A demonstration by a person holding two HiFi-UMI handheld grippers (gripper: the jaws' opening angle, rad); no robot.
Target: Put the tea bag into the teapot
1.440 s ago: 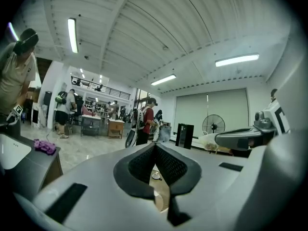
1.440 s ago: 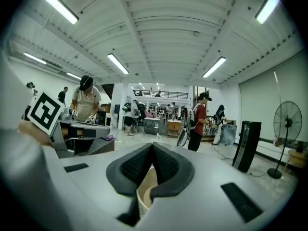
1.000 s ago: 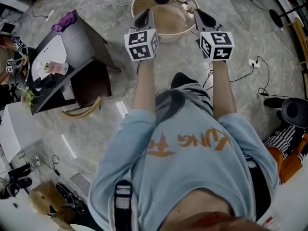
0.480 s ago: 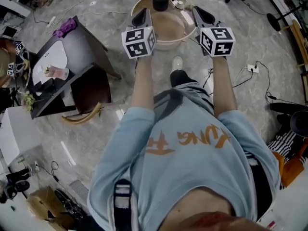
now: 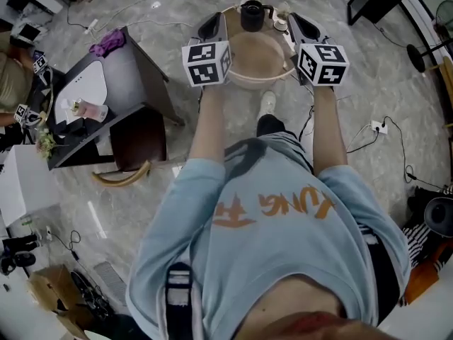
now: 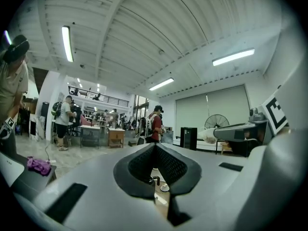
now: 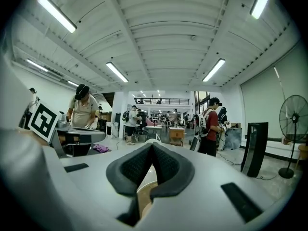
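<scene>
Holding left gripper (image 5: 211,27) and right gripper (image 5: 301,25) level, jaws pressed together on nothing, the person faces the round desk (image 5: 256,55). The teapot (image 5: 252,14) sits at its far edge, tea bag indistinguishable. Better to part one pair early.

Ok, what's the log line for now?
left gripper shut, empty | right gripper shut, empty | teapot on table | tea bag unseen

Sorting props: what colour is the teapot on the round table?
Black; the teapot shows best in the head view.
</scene>
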